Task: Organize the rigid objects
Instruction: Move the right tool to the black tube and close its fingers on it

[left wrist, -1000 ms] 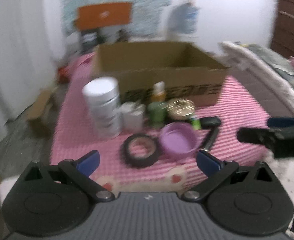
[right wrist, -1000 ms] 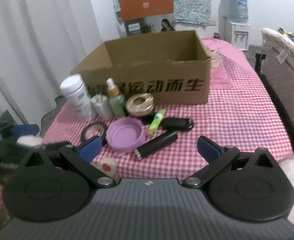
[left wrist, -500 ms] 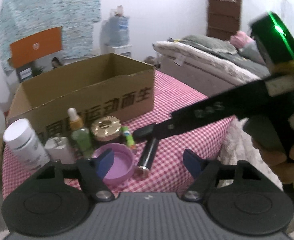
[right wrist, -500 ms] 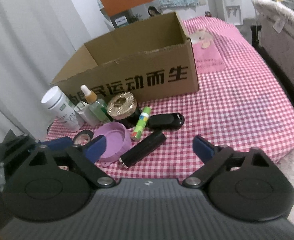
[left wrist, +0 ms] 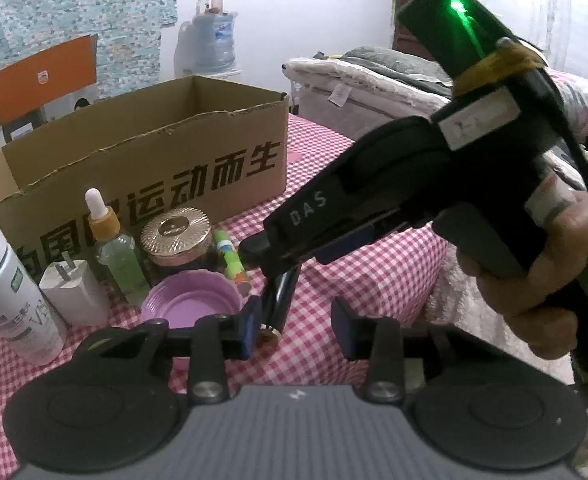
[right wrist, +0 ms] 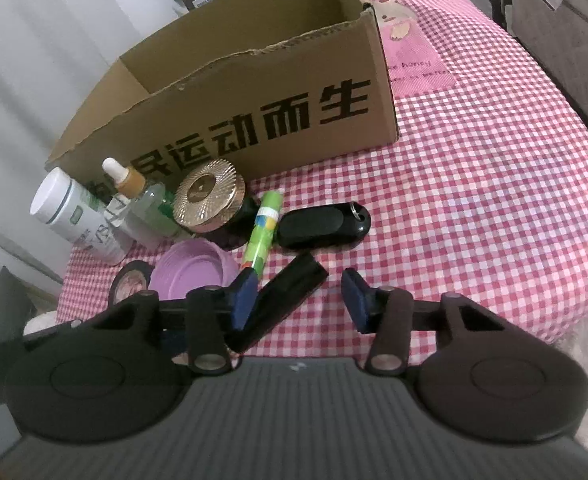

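Note:
The open cardboard box [right wrist: 253, 92] stands on the pink checked cloth, with the small items in front of it. A black tube [right wrist: 289, 292] lies just under my right gripper [right wrist: 298, 296]. Its jaws are closing: the left pad is beside the tube and the right pad is apart from it. My left gripper [left wrist: 296, 330] hovers low over the tube's gold-ringed end [left wrist: 269, 330], jaws closing with nothing pressed between the pads. In the left wrist view the right gripper [left wrist: 287, 250], held by a hand [left wrist: 534, 280], reaches over the tube. A black key fob [right wrist: 324, 226] lies beyond the tube.
Left of the tube lie a purple lid [right wrist: 191, 268], a tape roll [right wrist: 129, 284] and a green stick [right wrist: 263, 232]. Behind them stand a gold-lidded jar [right wrist: 209, 200], a dropper bottle [left wrist: 113, 248], a white charger [left wrist: 73, 292] and a white bottle [left wrist: 5, 292]. A bed [left wrist: 374, 76] is at right.
Both grippers have sunk towards the items and their jaws have narrowed. The right gripper now fills the right side of the left wrist view, and the black tube lies under both.

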{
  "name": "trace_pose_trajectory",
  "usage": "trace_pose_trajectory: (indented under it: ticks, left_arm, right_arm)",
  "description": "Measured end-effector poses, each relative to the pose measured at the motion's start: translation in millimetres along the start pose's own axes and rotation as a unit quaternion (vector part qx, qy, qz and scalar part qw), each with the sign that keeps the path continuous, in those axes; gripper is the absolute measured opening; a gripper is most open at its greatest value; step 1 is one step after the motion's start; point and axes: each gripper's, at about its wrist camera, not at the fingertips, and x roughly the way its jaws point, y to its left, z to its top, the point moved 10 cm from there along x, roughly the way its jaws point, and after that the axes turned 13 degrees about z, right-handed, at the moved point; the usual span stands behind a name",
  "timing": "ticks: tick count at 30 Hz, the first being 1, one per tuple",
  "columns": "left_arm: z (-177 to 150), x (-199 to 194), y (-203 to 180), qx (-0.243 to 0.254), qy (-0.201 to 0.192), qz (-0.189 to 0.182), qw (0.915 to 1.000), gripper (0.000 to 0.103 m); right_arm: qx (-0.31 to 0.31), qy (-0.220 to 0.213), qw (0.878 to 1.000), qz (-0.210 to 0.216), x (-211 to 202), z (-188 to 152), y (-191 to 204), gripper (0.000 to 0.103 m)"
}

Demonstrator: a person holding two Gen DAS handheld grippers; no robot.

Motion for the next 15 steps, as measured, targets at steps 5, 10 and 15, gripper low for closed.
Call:
trace_pose_trajectory:
  ticks: [5, 10, 15]
  left_arm:
    - [-1.1, 3.2, -0.9, 0.006, 0.000, -0.006, 1.0000, 0.036]
    - [0.5, 4.2, -5.7, 0.016, -0.004, -0.010, 0.9998, 0.036]
    - [7.8, 13.4, -16.4, 0.027, -0.001, -0.014, 0.9995, 0.036]
  right_arm:
    - [0.002, 0.008, 1.000, 0.006, 8.8, -2.7, 2.8, 0.035]
    - [-0.007, 0.014, 1.000, 0.001, 11.9, -2.6, 2.3, 0.023]
    - [-0.008, 0.005, 1.000, -0.014, 3.8, -1.9, -10.3, 0.021]
